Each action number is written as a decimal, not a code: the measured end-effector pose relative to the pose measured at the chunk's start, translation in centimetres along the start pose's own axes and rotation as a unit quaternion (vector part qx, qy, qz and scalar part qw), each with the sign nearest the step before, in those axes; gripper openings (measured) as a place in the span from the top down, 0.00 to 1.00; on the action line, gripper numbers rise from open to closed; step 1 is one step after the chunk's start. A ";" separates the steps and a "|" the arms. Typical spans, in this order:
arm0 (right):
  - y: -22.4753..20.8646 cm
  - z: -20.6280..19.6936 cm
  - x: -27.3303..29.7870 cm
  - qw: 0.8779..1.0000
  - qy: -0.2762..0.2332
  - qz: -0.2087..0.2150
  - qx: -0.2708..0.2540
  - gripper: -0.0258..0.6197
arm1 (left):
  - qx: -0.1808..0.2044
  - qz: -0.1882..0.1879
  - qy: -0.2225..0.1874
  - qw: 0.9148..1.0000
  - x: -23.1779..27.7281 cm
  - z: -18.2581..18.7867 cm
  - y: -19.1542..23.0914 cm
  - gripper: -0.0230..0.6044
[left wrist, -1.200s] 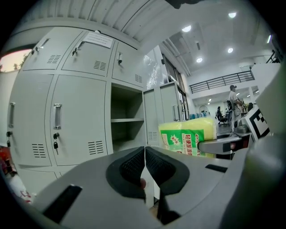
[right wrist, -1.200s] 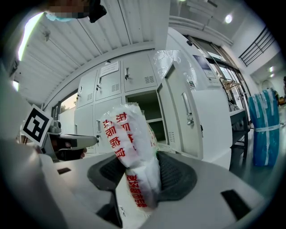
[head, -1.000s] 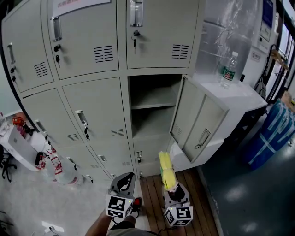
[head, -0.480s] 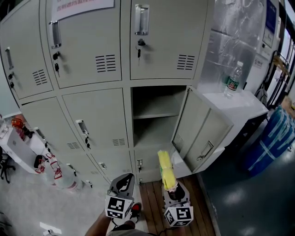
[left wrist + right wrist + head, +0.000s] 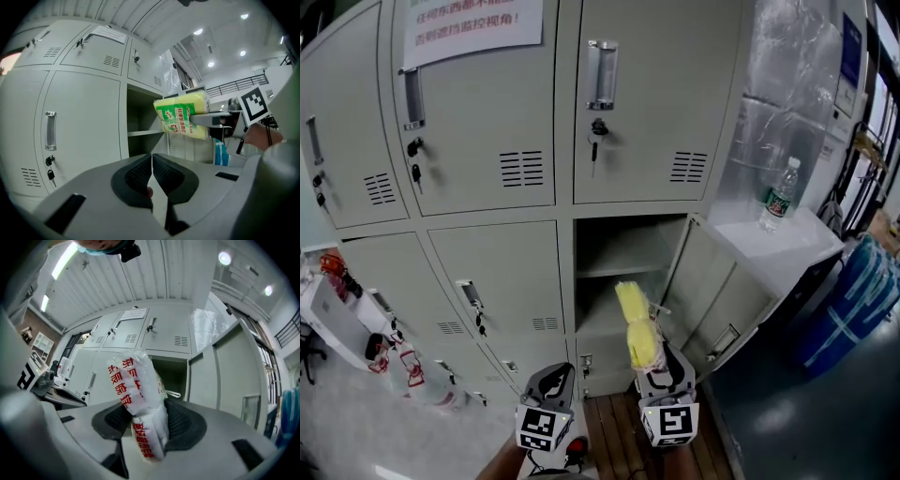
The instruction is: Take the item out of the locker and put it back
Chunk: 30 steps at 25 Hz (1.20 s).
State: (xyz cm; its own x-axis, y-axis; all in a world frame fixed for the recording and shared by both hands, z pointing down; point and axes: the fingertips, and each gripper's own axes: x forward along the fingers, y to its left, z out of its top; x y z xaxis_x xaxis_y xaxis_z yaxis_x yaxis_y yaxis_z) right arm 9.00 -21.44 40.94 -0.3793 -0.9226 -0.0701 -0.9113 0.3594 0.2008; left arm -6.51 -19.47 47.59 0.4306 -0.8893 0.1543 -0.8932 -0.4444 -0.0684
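Observation:
My right gripper (image 5: 652,361) is shut on a yellow sponge pack in clear wrap (image 5: 634,326), held upright in front of the open locker (image 5: 619,262). In the right gripper view the sponge pack (image 5: 140,399) with red print stands between the pads, with the dark locker opening (image 5: 171,376) behind it. The locker door (image 5: 712,291) hangs open to the right. My left gripper (image 5: 551,382) hangs low and left of the right one, shut with nothing held. From the left gripper view the sponge pack (image 5: 183,115) shows beside the locker shelf (image 5: 143,133); the left gripper (image 5: 152,171) has its pads together.
Closed grey lockers (image 5: 487,112) fill the wall around the open one, some with keys (image 5: 598,131) in their locks. A water bottle (image 5: 780,197) stands on a white cabinet at right. A blue bin (image 5: 862,291) is at far right. Wooden flooring (image 5: 614,431) lies below.
The right gripper has lifted the sponge pack up from floor height to the level of the open locker. The head view has tilted upward. The left gripper stays low.

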 end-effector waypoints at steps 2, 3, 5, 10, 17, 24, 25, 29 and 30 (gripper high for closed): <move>-0.5 1.2 1.8 0.999 -0.002 0.002 -0.038 0.62 | 0.001 -0.002 -0.001 1.000 0.5 0.2 0.6 0.92; -0.7 1.7 2.7 0.998 -0.002 0.005 -0.058 0.62 | 0.001 -0.002 -0.002 1.000 0.8 0.2 0.8 0.92; -1.0 2.6 4.7 0.995 0.001 0.007 -0.103 0.62 | 0.001 -0.004 -0.002 1.000 1.2 0.2 1.2 0.92; -1.3 3.4 9.5 0.980 0.027 -0.004 -0.197 0.62 | -0.003 -0.009 0.002 1.000 1.8 -0.1 2.0 0.92; 0.4 1.4 15.7 0.958 0.056 0.020 -0.279 0.61 | -0.010 -0.002 0.005 1.000 2.3 -0.9 4.1 0.92; 1.8 -1.1 19.8 0.926 0.087 0.036 -0.365 0.61 | -0.018 0.010 0.010 1.000 2.7 -1.6 6.6 0.92; 1.9 -1.2 20.2 0.922 0.088 0.036 -0.375 0.61 | -0.019 0.012 0.010 1.000 2.9 -1.7 6.8 0.92; 2.4 -1.5 21.6 0.903 0.097 0.041 -0.417 0.60 | -0.023 0.014 0.011 1.000 3.3 -1.9 7.5 0.92; 2.5 -1.6 21.9 0.897 0.098 0.042 -0.430 0.60 | -0.024 0.014 0.011 1.000 3.5 -1.9 7.6 0.92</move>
State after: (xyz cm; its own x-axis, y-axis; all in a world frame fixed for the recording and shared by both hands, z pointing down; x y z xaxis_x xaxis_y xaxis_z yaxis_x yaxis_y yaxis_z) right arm -1.31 -41.03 41.45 -0.3285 -0.9346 0.1362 -0.3891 0.2653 0.8822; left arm -12.02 -25.69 49.46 0.4034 -0.8983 0.1742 -0.9101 -0.4137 -0.0260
